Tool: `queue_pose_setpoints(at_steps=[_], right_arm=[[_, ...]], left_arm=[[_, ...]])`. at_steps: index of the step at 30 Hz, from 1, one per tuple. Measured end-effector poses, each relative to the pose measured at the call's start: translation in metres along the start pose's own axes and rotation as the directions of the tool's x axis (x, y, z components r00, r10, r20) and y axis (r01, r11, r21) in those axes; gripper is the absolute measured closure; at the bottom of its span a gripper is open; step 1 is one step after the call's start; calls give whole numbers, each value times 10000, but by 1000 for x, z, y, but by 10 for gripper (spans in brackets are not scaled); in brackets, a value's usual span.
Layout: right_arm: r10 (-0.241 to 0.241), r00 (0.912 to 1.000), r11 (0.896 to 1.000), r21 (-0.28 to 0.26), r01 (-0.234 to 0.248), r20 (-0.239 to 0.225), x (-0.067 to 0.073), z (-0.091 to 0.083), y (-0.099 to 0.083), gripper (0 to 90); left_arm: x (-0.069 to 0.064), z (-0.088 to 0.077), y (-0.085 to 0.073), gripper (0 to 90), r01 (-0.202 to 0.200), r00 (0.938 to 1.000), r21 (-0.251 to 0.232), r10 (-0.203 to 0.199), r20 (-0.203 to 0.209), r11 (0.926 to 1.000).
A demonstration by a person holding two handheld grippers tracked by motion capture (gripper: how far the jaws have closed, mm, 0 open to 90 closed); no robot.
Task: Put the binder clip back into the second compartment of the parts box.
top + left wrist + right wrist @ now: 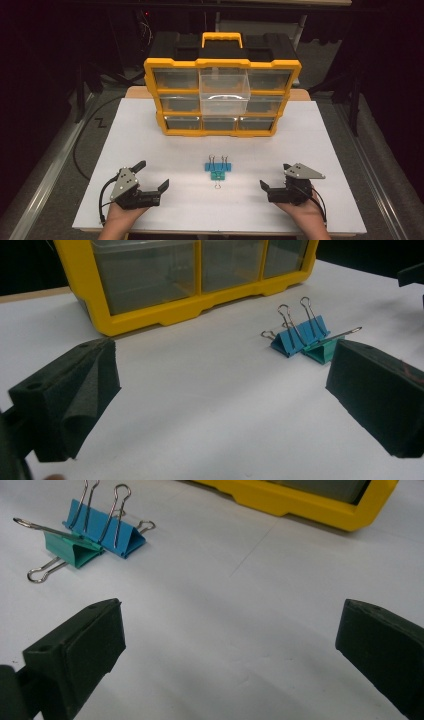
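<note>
High view: nothing's been picked up yet, as far as I can judge. Two clips are lying at frame centre on the white desk (150, 130): a blue clip (218, 166) w/ a smaller green clip (217, 175) touching it just below. Both are sitting apart from the yellow organizer (222, 95), which is standing upright in the upper middle. One clear drawer (224, 90) in its centre column is sticking out toward the camera; looks empty, tho the glare makes that hard to confirm. Left tongs (153, 174) are resting at lower left, right tongs (272, 176) at lower right, both wide open, holding nothing, each well apart from the clips.

Left gripper view: blue clip (298, 336) and green clip (322, 350) are lying at right of centre, wire handles pointing up on the blue one. Organizer (165, 315) is filling the top. The jaws are standing far apart at the lower corners, nothing between them but bare desk (215, 405).

Right gripper view: clips are sitting at upper left, green clip (70, 549) in front of blue clip (107, 527), touching. Organizer base (300, 502) is running along the top right. Jaws again gaping wide, empty.

So: prob. start of the job. If the aim is clips into the open drawer, everything's left – reach, grip, lift, drop, x2, maybe shut the drawer after.
</note>
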State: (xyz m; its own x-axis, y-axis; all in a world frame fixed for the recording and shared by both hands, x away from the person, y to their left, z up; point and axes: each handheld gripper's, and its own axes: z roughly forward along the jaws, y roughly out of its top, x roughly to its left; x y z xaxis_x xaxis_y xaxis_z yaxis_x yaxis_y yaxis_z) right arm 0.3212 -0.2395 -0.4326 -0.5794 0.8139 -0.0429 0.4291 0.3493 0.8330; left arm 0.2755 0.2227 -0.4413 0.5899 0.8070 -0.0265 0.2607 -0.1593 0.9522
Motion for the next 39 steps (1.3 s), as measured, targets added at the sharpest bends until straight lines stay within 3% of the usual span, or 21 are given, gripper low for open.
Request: queue_pose_setpoints(at_steps=[2, 8, 9, 14, 28, 30, 34, 37, 39], right_arm=[[-96, 9999, 9990, 444, 101, -106, 1, 5, 2, 2], [-55, 9996, 9952, 976, 82, -281, 1, 12, 4, 2], [-126, 9994, 9906, 1359, 169, -325, 1, 14, 5, 1], [-94, 9986, 9798, 1992, 195, -515, 0, 16, 7, 1], [-227, 9919, 9590, 2776, 569, -1252, 7, 19, 15, 1], [-435, 9874, 9520, 2933, 872, -1524, 10, 21, 16, 1], [-521, 9844, 9496, 2968, 1009, -1681, 12, 21, 19, 4], [-717, 9806, 9455, 3005, 1250, -1823, 15, 22, 21, 8], [-830, 9783, 9441, 2991, 1382, -1901, 19, 23, 23, 8]], left_arm=[[0, 0, 0, 20, 9, 10000, -8, -9, -13, 10000], [1, -2, 1, 20, -13, 10000, -1, 13, -78, 10000], [1, -2, 1, 20, 0, 9999, 32, 1, -112, 10000], [1, -1, 1, 20, -18, 9999, 63, 19, -113, 10000], [1, -1, 1, 20, -23, 10000, 74, 23, 46, 10000], [1, 0, 1, 20, 15, 9999, 163, -18, 141, 9999], [-1, 0, 1, 19, 6, 9998, 323, -12, 202, 9995], [-1, 0, 1, 22, -34, 9996, 160, 30, 269, 9999], [-2, -2, 1, 51, -363, 9992, -196, 367, 173, 9991]])
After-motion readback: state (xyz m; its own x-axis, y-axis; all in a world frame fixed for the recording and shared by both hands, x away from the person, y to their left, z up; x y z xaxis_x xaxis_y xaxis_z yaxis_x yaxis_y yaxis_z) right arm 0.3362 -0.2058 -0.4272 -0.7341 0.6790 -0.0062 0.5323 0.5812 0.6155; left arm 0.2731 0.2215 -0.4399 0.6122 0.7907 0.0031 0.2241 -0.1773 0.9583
